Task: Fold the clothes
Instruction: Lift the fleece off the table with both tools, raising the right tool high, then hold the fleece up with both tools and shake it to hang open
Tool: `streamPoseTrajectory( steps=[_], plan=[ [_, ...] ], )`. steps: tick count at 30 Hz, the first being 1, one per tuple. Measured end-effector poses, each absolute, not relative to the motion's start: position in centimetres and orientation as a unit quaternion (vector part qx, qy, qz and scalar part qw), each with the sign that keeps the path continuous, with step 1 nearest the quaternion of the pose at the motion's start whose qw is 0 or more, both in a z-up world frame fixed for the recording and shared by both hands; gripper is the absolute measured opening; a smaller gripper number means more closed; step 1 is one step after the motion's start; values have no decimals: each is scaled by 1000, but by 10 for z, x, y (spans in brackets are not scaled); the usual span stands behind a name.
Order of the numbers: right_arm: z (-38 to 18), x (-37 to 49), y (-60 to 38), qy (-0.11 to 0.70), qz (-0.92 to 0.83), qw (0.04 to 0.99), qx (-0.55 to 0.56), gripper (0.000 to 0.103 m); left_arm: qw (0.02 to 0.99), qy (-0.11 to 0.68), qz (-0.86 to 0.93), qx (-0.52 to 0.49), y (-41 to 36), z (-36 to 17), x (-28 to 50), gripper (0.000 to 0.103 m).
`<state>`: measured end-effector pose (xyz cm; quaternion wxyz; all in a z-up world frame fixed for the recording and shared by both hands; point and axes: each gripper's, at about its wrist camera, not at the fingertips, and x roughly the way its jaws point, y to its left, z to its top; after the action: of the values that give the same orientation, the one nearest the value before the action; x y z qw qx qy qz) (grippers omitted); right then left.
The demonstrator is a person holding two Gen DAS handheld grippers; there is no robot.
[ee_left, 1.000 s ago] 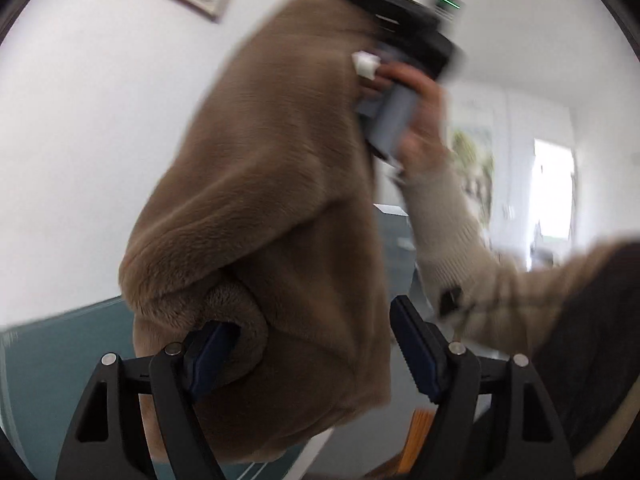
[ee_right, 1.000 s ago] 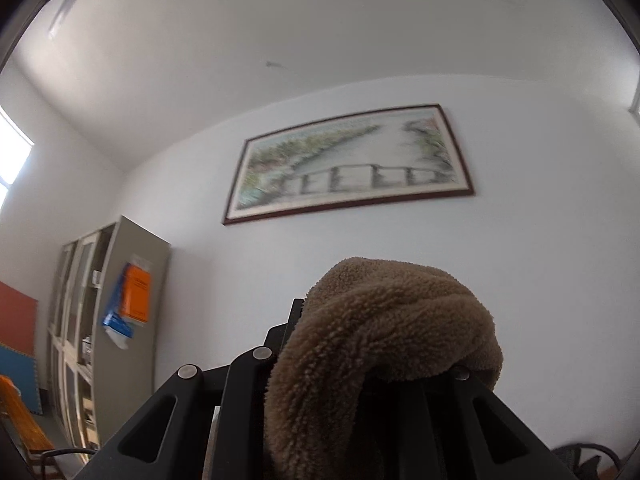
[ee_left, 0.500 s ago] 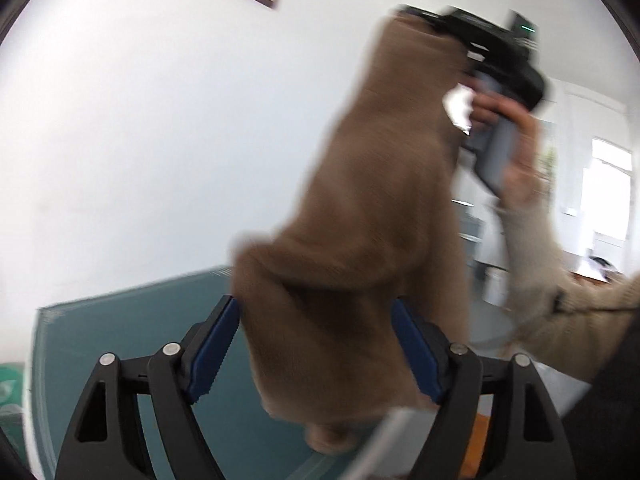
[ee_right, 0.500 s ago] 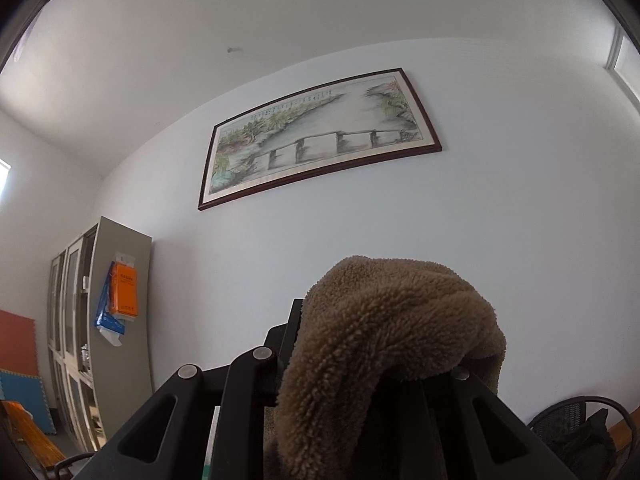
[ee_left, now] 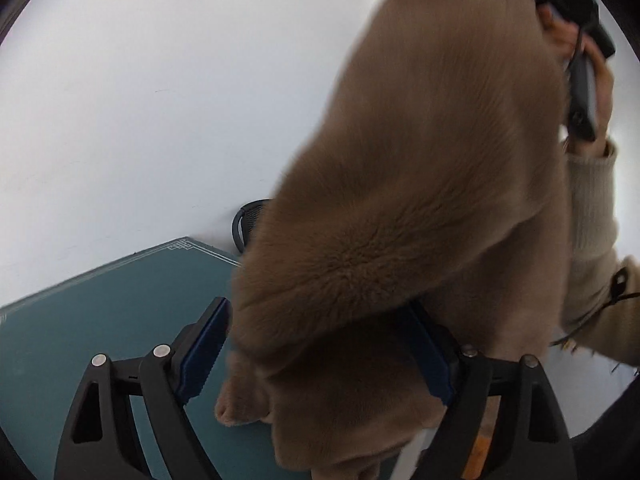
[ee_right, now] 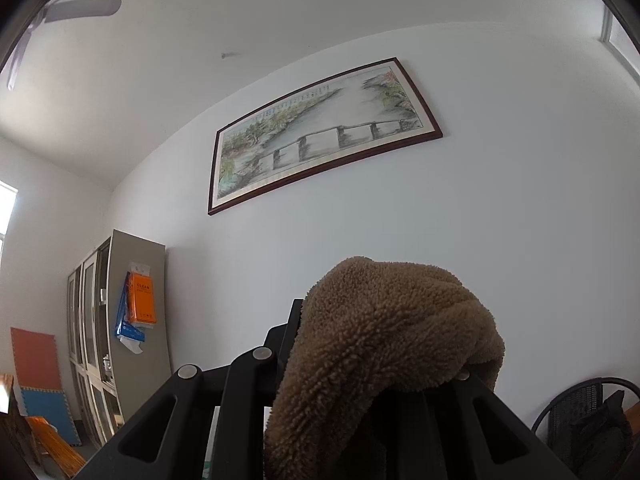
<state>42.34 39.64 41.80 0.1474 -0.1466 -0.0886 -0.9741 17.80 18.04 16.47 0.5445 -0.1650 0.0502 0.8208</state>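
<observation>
A brown fleece garment [ee_left: 420,200] hangs in the air from my right gripper [ee_left: 576,28], seen at the top right of the left wrist view. In the right wrist view my right gripper [ee_right: 380,344] is shut on a bunch of the fleece [ee_right: 384,336], pointing up at the wall. My left gripper [ee_left: 320,344] is open, its blue pads either side of the garment's lower hanging part, above the teal table [ee_left: 100,320].
A black mesh chair [ee_left: 248,224] stands behind the table's far corner, also in the right wrist view [ee_right: 580,420]. A grey cabinet [ee_right: 116,340] and a framed painting [ee_right: 320,132] are on the wall.
The garment has swung closer and now fills more of the left wrist view. My left gripper stays open around its lower part. The right gripper stays shut, tilted a little.
</observation>
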Motion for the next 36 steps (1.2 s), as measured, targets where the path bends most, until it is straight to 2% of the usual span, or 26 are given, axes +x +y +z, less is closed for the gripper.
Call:
streamPoseTrajectory(
  steps=[4,5,6,8,9,11,16,18,21,26,29,31,33,36],
  plan=[
    [418,429,403,-88,-973,158,-146,19,570,20,803,-175,200,173,174,88],
    [418,430,403,-86,-973,155,-148,19,580,9,793,-186,204,178,172,80],
    [417,431,403,-82,-974,146,-150,19,588,0,784,-198,208,182,170,69],
    [414,434,404,-74,-978,116,-156,19,578,-2,786,-222,211,189,168,16],
    [413,436,405,-71,-980,97,-159,19,565,-6,794,-226,208,194,168,12],
    [409,439,411,-73,-982,52,-165,19,537,-28,817,-210,188,208,172,12],
    [392,444,433,-72,-978,-75,-178,19,448,-154,876,-91,78,280,204,11],
    [381,434,441,-80,-982,-71,-153,19,415,-185,890,-24,37,314,238,11],
    [363,419,430,-74,-988,-51,-125,19,366,-172,912,73,10,352,304,11],
    [347,429,385,-12,-982,-77,-174,19,312,-117,924,187,-34,388,394,11],
    [356,444,379,-20,-973,-87,-214,19,296,-104,929,194,16,391,343,11],
    [362,454,376,-29,-967,-91,-237,19,294,-106,931,189,-21,362,364,11],
    [366,462,370,-28,-960,-105,-259,19,311,-118,927,174,0,373,370,12],
    [367,470,357,-11,-948,-135,-287,19,307,-119,932,151,-20,358,367,12]
  ],
)
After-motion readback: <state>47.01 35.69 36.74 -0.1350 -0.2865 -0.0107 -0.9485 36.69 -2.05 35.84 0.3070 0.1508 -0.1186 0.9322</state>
